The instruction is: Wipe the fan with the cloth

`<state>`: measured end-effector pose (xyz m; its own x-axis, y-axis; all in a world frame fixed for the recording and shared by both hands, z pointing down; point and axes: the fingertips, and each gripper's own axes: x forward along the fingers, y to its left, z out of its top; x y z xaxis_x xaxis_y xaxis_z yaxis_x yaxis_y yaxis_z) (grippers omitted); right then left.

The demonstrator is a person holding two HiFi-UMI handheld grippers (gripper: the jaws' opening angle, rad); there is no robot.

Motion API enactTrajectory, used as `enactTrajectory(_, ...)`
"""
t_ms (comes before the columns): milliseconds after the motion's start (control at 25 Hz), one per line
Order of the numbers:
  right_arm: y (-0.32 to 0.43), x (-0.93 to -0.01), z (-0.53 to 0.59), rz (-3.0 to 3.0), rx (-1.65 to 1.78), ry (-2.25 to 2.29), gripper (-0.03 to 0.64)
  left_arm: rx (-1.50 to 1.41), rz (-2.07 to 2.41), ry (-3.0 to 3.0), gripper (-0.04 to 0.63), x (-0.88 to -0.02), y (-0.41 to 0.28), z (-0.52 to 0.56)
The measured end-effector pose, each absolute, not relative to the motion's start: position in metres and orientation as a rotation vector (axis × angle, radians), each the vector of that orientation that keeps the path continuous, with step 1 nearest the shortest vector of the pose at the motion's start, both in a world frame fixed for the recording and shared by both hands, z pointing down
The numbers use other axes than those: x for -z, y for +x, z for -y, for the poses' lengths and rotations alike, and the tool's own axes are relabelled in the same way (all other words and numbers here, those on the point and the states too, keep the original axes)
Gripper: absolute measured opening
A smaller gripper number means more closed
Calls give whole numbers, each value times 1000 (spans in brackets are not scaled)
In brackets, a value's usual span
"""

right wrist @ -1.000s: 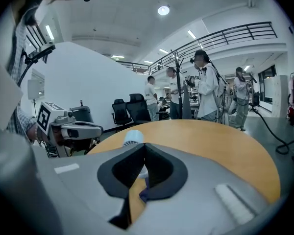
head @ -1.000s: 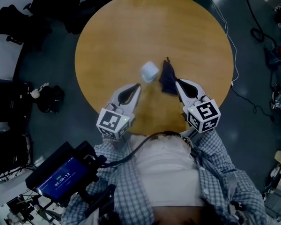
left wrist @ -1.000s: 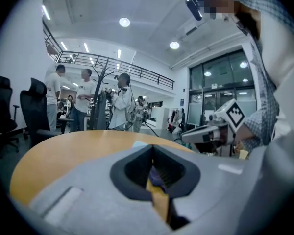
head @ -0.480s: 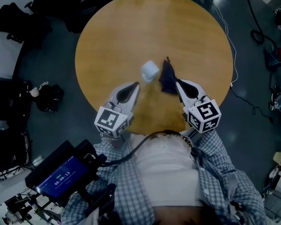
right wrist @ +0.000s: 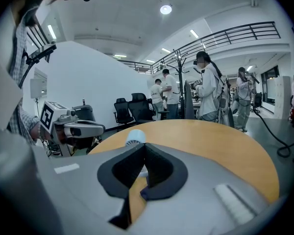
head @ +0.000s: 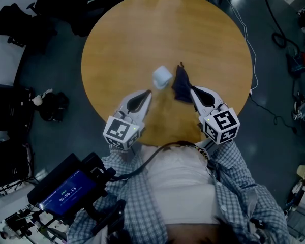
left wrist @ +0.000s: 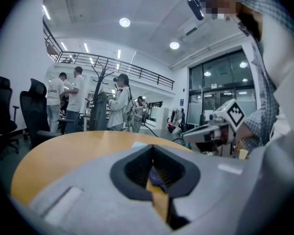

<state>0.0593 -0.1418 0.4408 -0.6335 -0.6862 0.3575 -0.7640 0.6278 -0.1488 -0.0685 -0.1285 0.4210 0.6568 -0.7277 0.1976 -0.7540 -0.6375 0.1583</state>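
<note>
Nothing on the table has moved since a second ago; only the counter on the screen (head: 68, 189) by the person's left side has ticked from 00:00:12 to 00:00:13. The fan (head: 162, 77), small and white, sits near the middle of the round table (head: 142, 29), with the dark blue cloth (head: 182, 84) crumpled just to its right, the two close together or touching. The left gripper (head: 149, 92) points up the table and slightly inward, tilted a little downward, its tip just short of the fan. Its jaws are pressed together with nothing between them. The right gripper (head: 192, 89) mirrors it from the other side, angled inward and a bit more steeply down. Its tip is right at the cloth's near edge, contact unclear, and its jaws are likewise closed and empty. Both are held over the table's near rim, arms in checked sleeves (head: 234, 172) reaching forward. Each marker cube (head: 123, 132) shows only black-and-white squares, no readable words. Through the right gripper view the fan (right wrist: 135, 136) stands just past the closed tips, with the left gripper (right wrist: 83, 128) off to the side.
</note>
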Motion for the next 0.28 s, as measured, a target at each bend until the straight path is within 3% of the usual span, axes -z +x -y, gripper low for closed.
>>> enactTrajectory(280, 63, -441, 140, 2579, -426, 1172, 3, -189, 1189, 2649, 0, -424, -63, 127)
